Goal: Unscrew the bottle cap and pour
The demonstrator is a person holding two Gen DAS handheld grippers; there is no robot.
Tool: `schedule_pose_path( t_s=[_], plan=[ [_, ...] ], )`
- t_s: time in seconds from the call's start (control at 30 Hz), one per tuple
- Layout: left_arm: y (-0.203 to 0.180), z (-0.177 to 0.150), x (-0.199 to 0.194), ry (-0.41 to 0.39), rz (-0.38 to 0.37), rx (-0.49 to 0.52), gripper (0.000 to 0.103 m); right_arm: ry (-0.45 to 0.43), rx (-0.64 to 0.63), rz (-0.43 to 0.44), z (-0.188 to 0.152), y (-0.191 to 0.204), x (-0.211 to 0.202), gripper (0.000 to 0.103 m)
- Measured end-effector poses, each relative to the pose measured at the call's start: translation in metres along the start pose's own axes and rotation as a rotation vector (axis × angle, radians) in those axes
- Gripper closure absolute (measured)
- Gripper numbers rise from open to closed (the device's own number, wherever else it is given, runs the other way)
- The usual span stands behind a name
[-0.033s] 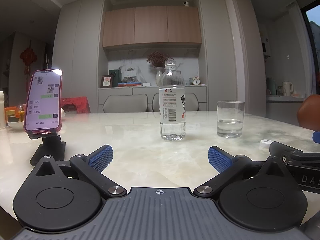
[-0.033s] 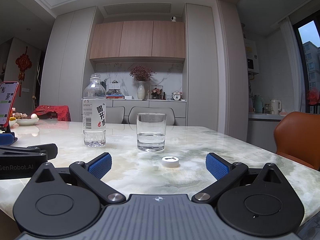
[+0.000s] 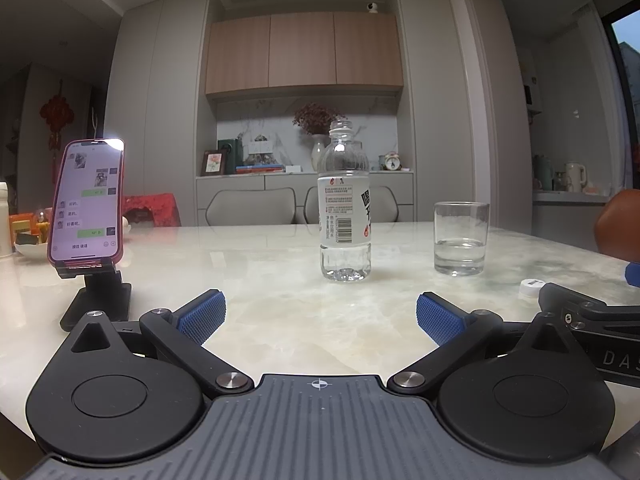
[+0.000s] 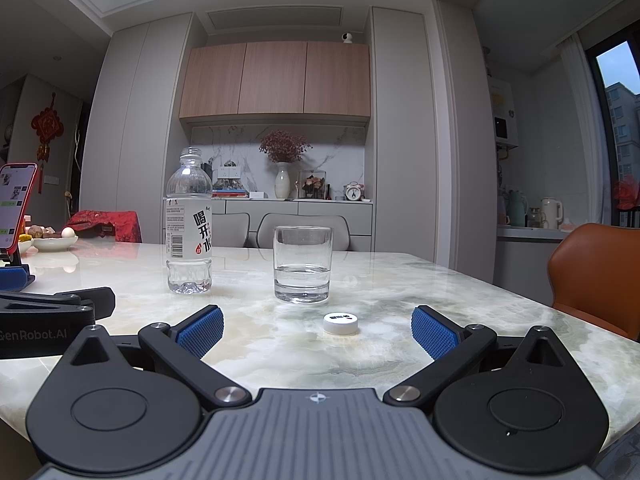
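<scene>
The big marble counter (image 4: 400,280) carries everything, and from how it all lies, the job looks basically done: cap off, water in the glass, both of your tools pulled back to the near edge.

The bottle (image 3: 345,204) stands upright, long axis straight up, neck open, only a little water left at the bottom. In the left wrist view it sits pretty much dead ahead of your left gripper (image 3: 320,318), a bit right of center and well apart from the fingers (image 3: 202,318). From your right gripper (image 4: 318,332) it's off to the far left. So if you need the bottle again, I'd say the left hand has the straighter line to it.

The glass (image 4: 303,264) is just right of the bottle, upright, water in the lower part, and it sits straight out from the right side.

The cap (image 4: 340,323) lies flat on the counter, nearer than the glass, just ahead of the right fingers and between them in line. That's the right hand's grab if you recap.

Both sets of fingers are spread wide, holding nothing.

Readable stuff: the bottle label has big Chinese characters, looks like 喝开水, plus a barcode. The left tool's side reads "GenRobot.AI" in the right wrist view. The phone (image 3: 86,202) on a stand at far left shows a chat screen, too small to read.
</scene>
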State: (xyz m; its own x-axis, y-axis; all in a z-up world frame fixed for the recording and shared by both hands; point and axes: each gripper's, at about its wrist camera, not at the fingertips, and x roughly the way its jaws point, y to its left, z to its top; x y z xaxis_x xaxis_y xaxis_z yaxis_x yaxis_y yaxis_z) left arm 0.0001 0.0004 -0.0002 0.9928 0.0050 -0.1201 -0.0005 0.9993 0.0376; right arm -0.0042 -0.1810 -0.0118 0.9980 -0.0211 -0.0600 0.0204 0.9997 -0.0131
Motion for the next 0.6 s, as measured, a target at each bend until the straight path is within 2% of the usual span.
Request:
schedule_pose_path(
  t_s=[0.6],
  plan=[
    [-0.0016, -0.0019, 0.0004, 0.005, 0.002, -0.009, 0.0, 0.005, -0.007, 0.0, 0.0002, 0.0011, 0.0003, 0.0]
  ],
)
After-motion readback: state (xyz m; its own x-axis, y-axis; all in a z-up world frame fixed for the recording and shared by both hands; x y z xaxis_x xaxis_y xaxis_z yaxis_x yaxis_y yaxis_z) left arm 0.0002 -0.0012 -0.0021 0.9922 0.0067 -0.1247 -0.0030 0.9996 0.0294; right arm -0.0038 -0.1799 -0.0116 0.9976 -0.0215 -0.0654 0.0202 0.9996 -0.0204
